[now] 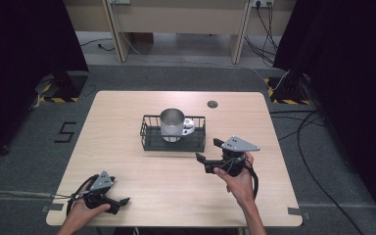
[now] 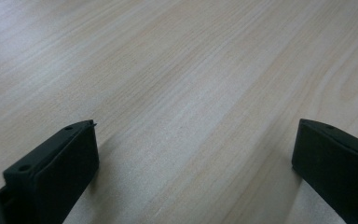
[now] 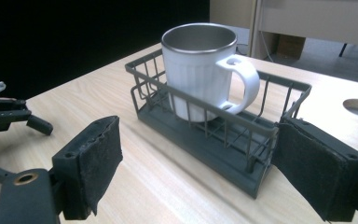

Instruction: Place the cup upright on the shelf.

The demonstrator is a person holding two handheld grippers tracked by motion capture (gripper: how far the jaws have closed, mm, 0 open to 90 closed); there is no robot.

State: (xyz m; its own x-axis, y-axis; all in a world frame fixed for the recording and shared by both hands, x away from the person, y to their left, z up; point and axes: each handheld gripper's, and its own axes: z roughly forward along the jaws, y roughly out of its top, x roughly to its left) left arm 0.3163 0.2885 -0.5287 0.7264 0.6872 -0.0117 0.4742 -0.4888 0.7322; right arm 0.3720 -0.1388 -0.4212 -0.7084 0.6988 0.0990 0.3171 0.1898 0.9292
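**Mug in the basket, both grippers empty**

Nearest us, at the table's (image 1: 127, 105) front left corner, the left gripper (image 1: 122, 203) lay low in our left hand (image 1: 81, 209), its jaws spread wide. In its own view they stood far apart over bare wood, with nothing between them.

Further in and to the right, our right hand (image 1: 237, 178) held the right gripper (image 1: 209, 151) above the tabletop, just in front of the basket's (image 1: 149, 142) right end. Its jaws were also spread and held nothing. In the right gripper view, the basket's near corner sat between the two jaws, though not touching either that we could see.

Beyond that, the dark wire basket rested near the table's middle. The mug (image 1: 171, 122) stood upright inside it, toward the centre, metal inside and white outside, its handle (image 1: 188, 126) pointing right.

Farthest back, a round hole (image 1: 212, 104) sat in the tabletop, well behind the basket.
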